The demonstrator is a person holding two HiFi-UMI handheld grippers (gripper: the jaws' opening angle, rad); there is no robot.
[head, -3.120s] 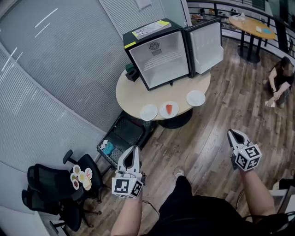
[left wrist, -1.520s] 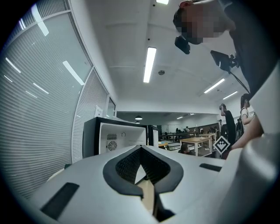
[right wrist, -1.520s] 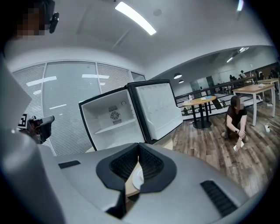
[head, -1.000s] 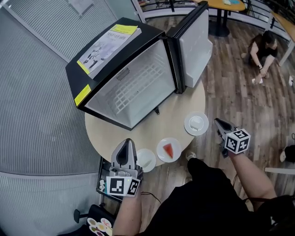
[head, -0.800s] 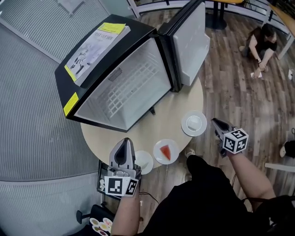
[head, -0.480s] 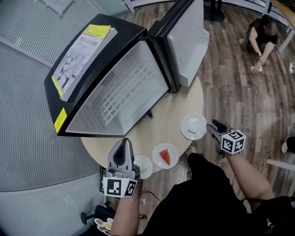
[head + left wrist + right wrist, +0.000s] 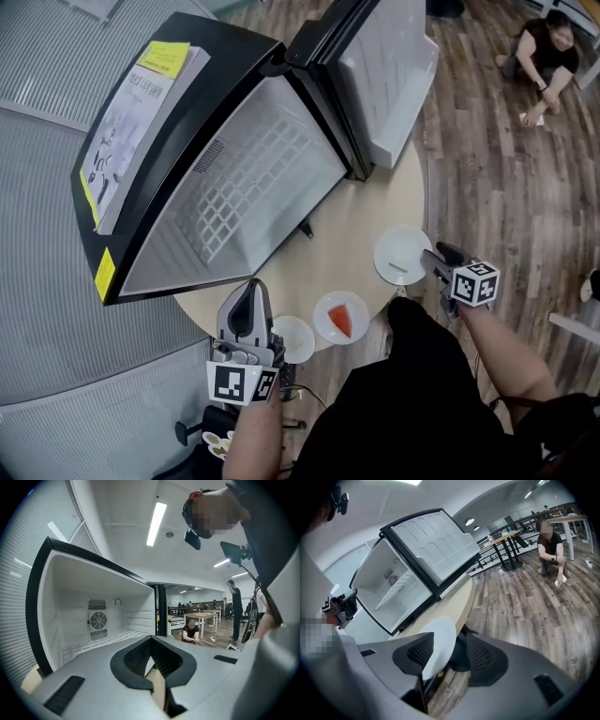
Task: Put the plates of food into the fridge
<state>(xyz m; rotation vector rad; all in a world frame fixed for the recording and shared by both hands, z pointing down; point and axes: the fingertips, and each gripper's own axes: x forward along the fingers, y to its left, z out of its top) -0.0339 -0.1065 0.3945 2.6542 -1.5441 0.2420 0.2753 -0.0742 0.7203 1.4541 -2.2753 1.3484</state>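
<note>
Plate rim and claw were the relation that mattered. The white plate (image 7: 401,253) lay on the counter (image 7: 361,220) in front of the fridge (image 7: 234,178), on the side of its swung-out door (image 7: 389,75). Its near edge already stood between the jaws of the right claw (image 7: 450,641). Those jaws had just been opening and stood wide, one above the rim and one below it, neither pad pressing. Being round, the plate offered no long axis, so only the rim facing the claw counted, and a closing pinch there looked like the next need.

The left claw (image 7: 247,291) was pinched together on nothing. It pointed toward the fridge's open mouth from beside a smaller white plate (image 7: 294,337). A third plate carrying a red wedge of food (image 7: 341,317) sat between the other two, farther from the fridge than the right claw's plate. The right hand was plainly nearer the first plate, the left nearer the small one.

The counter was round, pale and smooth, with the plates close to its edge. The fridge was empty, its wire shelf bare, and a printed sheet (image 7: 141,112) lay on its top. Beyond the fridge door, wooden flooring (image 7: 506,169) spread out, where a person (image 7: 548,42) crouched.
</note>
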